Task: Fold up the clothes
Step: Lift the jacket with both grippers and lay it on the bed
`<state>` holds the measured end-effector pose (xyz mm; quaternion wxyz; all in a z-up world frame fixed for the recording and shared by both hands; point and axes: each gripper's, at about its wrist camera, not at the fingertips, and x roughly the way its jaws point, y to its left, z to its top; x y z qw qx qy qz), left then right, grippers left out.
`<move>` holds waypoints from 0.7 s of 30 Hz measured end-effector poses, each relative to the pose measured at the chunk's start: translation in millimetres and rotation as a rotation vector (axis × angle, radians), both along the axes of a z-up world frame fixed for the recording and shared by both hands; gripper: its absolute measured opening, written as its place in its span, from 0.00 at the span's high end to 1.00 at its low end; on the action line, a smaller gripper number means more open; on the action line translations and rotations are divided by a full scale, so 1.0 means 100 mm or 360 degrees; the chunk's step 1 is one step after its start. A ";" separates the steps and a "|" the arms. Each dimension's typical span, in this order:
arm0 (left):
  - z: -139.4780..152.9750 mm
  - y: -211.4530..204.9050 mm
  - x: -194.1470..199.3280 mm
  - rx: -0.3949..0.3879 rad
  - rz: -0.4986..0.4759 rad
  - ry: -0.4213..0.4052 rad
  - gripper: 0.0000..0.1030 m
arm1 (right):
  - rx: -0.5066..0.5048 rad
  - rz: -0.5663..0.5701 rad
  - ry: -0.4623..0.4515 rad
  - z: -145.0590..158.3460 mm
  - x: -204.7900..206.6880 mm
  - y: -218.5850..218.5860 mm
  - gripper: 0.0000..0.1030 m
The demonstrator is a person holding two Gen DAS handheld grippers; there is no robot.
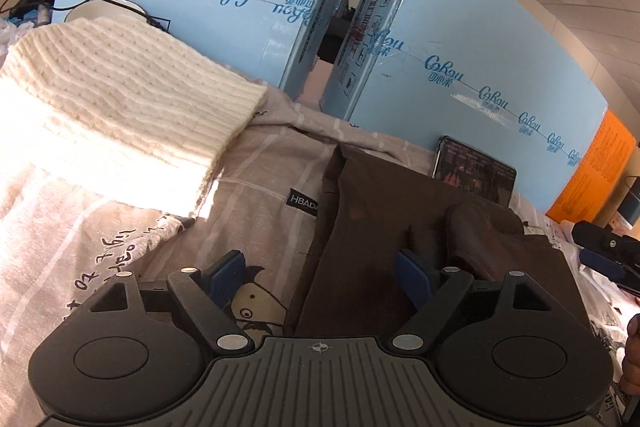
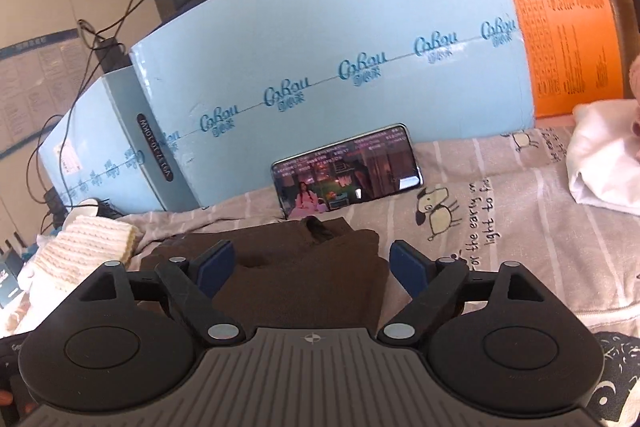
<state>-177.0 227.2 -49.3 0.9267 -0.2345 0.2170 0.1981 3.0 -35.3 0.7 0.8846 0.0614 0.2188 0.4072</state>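
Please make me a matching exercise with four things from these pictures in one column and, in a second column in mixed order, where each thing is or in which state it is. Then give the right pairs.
Things:
1. brown garment
2. phone
3. cream knitted sweater
4. left gripper

Places or states:
A. leaning against the blue box, screen lit
B. open, holding nothing
C. folded, lying on the striped sheet between the right gripper's fingers
D. folded, lying to the left of the brown garment

Pairs: 1-C, 2-A, 3-D, 4-B
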 end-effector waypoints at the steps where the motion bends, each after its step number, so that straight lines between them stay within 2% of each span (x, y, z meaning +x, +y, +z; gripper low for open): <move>1: 0.00 0.00 0.00 -0.0004 -0.0002 -0.0005 0.14 | -0.0036 0.0083 -0.0083 0.03 -0.11 0.05 0.07; 2: 0.00 0.00 -0.01 -0.0008 -0.0004 -0.0010 0.13 | -0.0069 0.0165 -0.0153 0.05 -0.21 0.11 0.02; 8: 0.01 0.01 -0.04 -0.0032 -0.0016 -0.0041 0.12 | -0.0217 0.0579 -0.0294 0.06 -0.70 0.33 0.02; 13: 0.01 0.00 -0.03 -0.0039 -0.0033 -0.0033 0.11 | -0.0353 0.0732 -0.0314 -0.05 -1.04 0.43 0.02; 17: 0.01 0.00 -0.04 -0.0046 -0.0042 -0.0037 0.11 | -0.0520 0.0622 -0.0384 -0.15 -1.18 0.59 0.02; 21: 0.00 0.01 -0.05 -0.0061 -0.0042 -0.0041 0.11 | -0.0567 0.0408 -0.0346 -0.19 -1.09 0.64 0.03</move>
